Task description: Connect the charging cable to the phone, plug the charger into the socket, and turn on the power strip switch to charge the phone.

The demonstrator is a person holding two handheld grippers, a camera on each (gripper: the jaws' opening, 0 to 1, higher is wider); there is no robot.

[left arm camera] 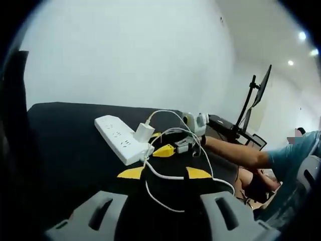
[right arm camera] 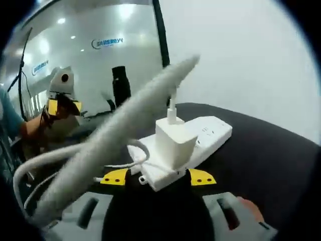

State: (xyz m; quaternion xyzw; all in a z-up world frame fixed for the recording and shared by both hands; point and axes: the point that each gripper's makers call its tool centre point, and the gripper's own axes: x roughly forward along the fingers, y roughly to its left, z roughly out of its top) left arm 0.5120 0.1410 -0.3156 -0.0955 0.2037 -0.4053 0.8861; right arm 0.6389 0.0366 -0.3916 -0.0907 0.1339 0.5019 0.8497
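An office or lab space: plain white walls (left arm camera: 125, 50), recessed ceiling lights (left arm camera: 301, 35), a black table (left arm camera: 65, 130), a monitor on an arm (left arm camera: 258, 93), a logo on a glass partition (right arm camera: 108, 42).

Blurred right across the right gripper view — a thick pale cable (right arm camera: 125, 125), near end too smeared to trace, masking part of the power strip (right arm camera: 200, 138) behind. Switch on that strip too small to read. Cut off at the left gripper view's right edge — a person's sleeve (left arm camera: 296, 150). Phone not identifiable among the small clutter past the charger (left arm camera: 144, 131).
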